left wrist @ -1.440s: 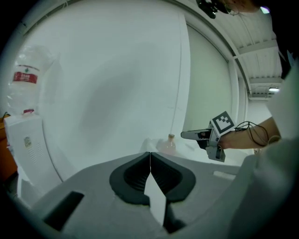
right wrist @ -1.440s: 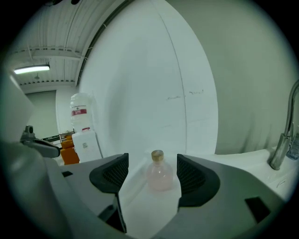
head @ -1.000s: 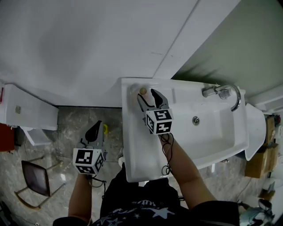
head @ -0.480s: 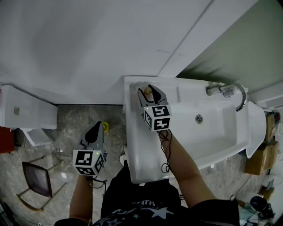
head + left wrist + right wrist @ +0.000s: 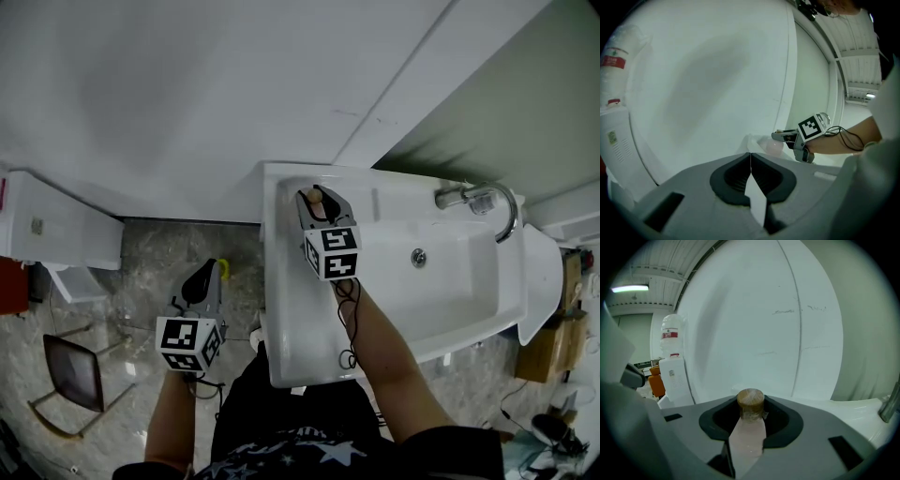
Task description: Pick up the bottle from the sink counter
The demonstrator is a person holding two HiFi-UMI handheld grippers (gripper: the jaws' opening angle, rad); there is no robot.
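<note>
SINK COUNTER, FAR LEFT CORNER: Close against the wall (image 5: 187, 94), at the far left corner of the sink counter (image 5: 284, 309), we have the right gripper (image 5: 318, 202) around the bottle (image 5: 747, 439), a small pale one with a round brown cap (image 5: 750, 400). Its jaws have just been closing. In the right gripper view they now pinch the bottle's body from both sides just below the cap, with no gap showing at either side. The left gripper (image 5: 750, 159) hangs off to the left of the counter, over the floor (image 5: 141, 262), its jaws pressed together on nothing; we judge it has no part in this step. As we read it, the reach is done and the grip looks made, so the task stands a little past its middle. What is left is the lift itself. From the head view the bottle sits in that corner of the counter, and we cannot tell whether its base has left the surface, though nothing suggests it has. The faucet (image 5: 478, 199) stands at the far right of the basin (image 5: 459, 281), well apart from the bottle, and should not trouble a straight rise.
</note>
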